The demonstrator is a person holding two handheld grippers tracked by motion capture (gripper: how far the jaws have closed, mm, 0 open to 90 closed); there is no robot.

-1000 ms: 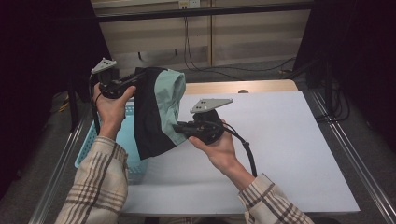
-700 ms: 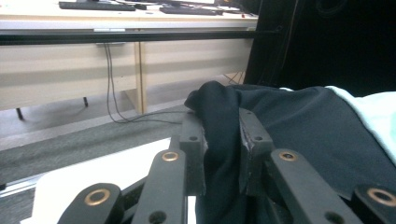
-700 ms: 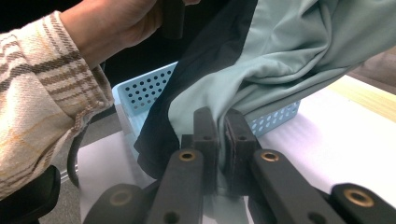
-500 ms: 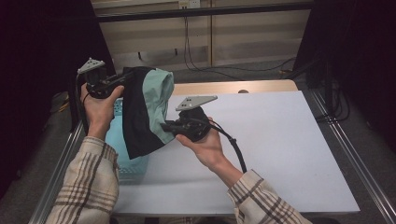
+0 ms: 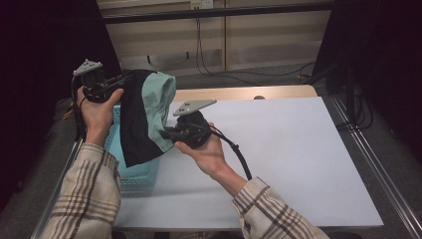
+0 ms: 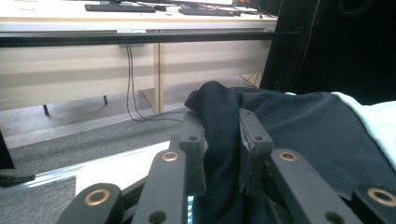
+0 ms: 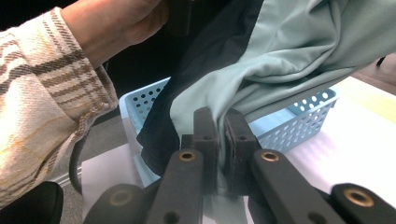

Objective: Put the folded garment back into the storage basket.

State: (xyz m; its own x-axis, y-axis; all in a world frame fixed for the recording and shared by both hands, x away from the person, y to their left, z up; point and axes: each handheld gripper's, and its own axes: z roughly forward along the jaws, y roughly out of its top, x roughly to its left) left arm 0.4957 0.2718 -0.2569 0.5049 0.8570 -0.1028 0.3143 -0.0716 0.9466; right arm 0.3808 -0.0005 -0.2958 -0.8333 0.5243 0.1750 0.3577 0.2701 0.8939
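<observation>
The person holds a black and mint-green garment (image 5: 144,117) up in the air between both grippers, over the left edge of the white table (image 5: 278,164) and above the light blue perforated basket (image 5: 137,174) that sits at the table's left side. The left gripper (image 5: 119,82), raised high at the far left, has its jaws pinched tight on a fold of the black cloth; in the left gripper view the dark fabric (image 6: 280,135) bunches between the two closed pads. The right gripper (image 5: 166,133), lower and nearer the middle of the table, is likewise clamped on the garment, its jaws closed on the mint-green part (image 7: 261,70) close to the hem.

Gripping at two separated spots, one high and one low, lets the cloth hang spread rather than crumpled, probably so it can be lifted clear of the basket or lowered into it. The lower hem dangles just over the basket's rim. To the right, the table surface is wide and bare, leaving plenty of room to lay the garment flat. On the left, the table's metal edge rail (image 5: 64,174) and the dark wall are close, so movement that way is cramped.
</observation>
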